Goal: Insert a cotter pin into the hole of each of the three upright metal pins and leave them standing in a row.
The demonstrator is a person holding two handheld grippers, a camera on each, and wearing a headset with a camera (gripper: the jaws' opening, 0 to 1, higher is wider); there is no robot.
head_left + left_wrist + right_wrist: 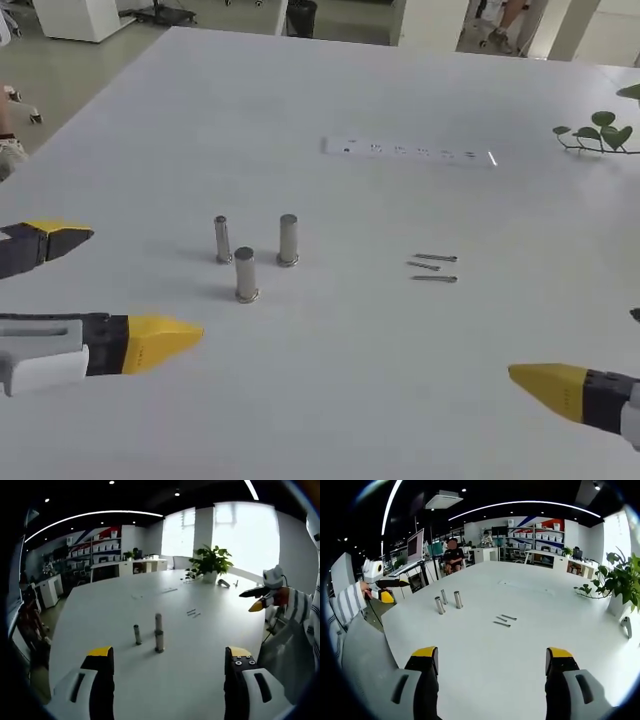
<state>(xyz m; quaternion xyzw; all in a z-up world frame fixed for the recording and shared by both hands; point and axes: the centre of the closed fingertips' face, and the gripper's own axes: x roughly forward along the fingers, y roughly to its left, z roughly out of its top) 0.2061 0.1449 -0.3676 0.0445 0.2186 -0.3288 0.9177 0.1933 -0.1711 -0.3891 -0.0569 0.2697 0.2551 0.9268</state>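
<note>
Cotter pins (424, 265) lie on the table (330, 380), right of the 3 upright pins (245, 275); left gripper (169, 652) & right gripper (492, 652) both open, empty. We should pinch one by its end w/ the right.

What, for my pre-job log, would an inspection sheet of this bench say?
Surface: white table, no spills or marks seen.
Job's things: three metal pins upright in a cluster, not a row; three cotter pins lying loose to their right, none inserted.
Clutter: power strip beyond the pins; potted plant at the far edge.
Grippers: left gripper open, empty; right gripper open, empty.
Cables: nothing seen.
Surroundings: shelves, desks, a seated person.
</note>
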